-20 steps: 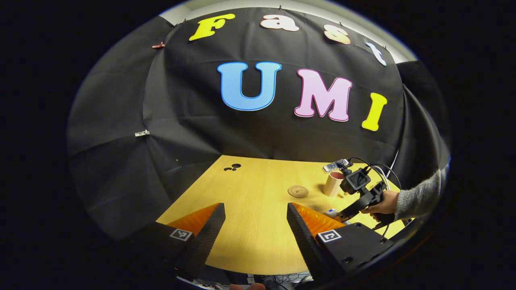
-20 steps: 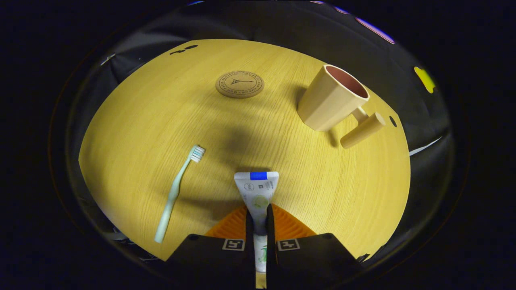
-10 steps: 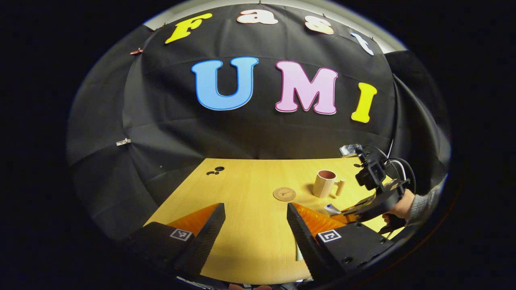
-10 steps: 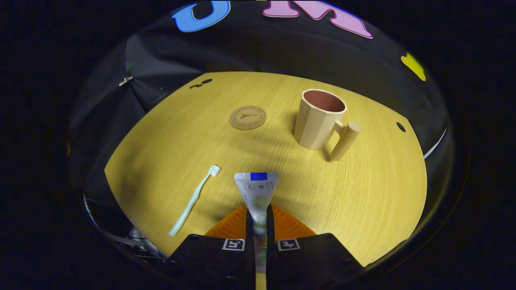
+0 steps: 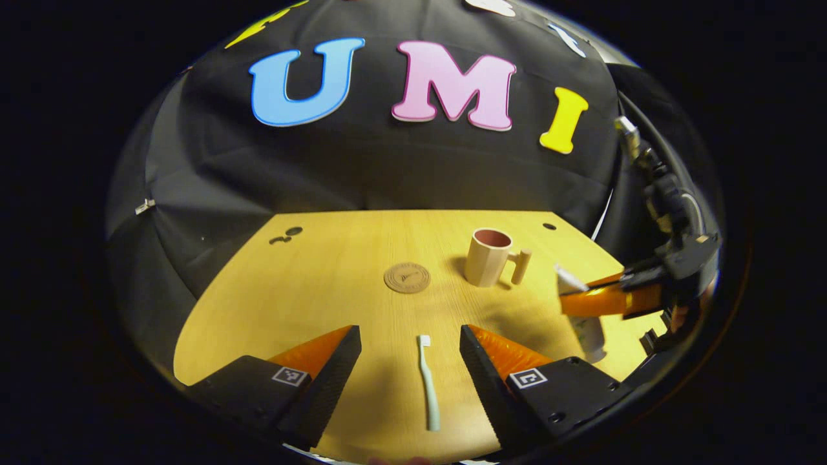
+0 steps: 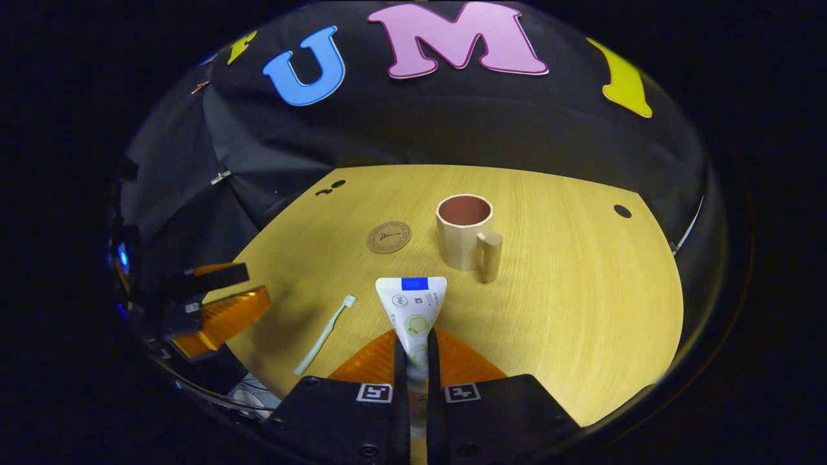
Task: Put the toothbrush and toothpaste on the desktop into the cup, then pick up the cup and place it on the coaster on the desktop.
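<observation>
The right gripper [image 6: 413, 352] pinches the toothpaste tube [image 6: 411, 310] at the bottom middle, so carry it straight up over the cup [image 6: 463, 231] (mid-frame) and drop it in, while the left gripper [image 5: 408, 361] waits spread around the toothbrush [image 5: 427, 379].

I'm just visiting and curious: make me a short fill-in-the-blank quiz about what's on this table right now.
1. The right gripper is shut on the ____.
2. The toothbrush lies on the table in front of the open ____ gripper.
3. The cup stands beside the coaster and is ____ inside.

Missing words: toothpaste; left; empty
</observation>
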Demonstrator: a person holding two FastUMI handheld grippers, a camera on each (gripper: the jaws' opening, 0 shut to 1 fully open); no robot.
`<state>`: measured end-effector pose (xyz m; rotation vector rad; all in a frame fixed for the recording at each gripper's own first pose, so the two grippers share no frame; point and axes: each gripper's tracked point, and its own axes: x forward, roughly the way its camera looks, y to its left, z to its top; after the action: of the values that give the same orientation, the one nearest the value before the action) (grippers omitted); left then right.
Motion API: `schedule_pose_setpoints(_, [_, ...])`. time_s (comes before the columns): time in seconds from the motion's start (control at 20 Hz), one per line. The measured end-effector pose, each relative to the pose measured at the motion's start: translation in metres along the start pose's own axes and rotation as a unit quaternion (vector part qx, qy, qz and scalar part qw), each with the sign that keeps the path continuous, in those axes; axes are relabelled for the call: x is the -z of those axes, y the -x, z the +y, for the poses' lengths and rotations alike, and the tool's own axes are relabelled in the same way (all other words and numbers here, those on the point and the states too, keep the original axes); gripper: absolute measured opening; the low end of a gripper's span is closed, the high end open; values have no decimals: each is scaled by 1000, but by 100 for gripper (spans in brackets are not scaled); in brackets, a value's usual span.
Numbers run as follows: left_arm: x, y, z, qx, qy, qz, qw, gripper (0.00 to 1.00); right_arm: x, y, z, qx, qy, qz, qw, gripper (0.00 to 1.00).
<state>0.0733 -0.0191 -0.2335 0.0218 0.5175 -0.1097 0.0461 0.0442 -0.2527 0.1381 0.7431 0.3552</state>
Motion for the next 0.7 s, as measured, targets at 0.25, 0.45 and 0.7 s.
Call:
schedule_pose_setpoints(0.25, [42,-42,-11,-5,-13,71,997,98,1,27,-36,5,-12,-16,1000,14])
schedule_pose_setpoints(0.45, [72,-58,-7,-29,-40,128,991,98,7,36,-68,13,-20,-23,999,14])
schedule_pose_setpoints(0.7, [94,-70,-11,-40,-51,172,983,96,13,37,-99,21,-34,-21,999,14])
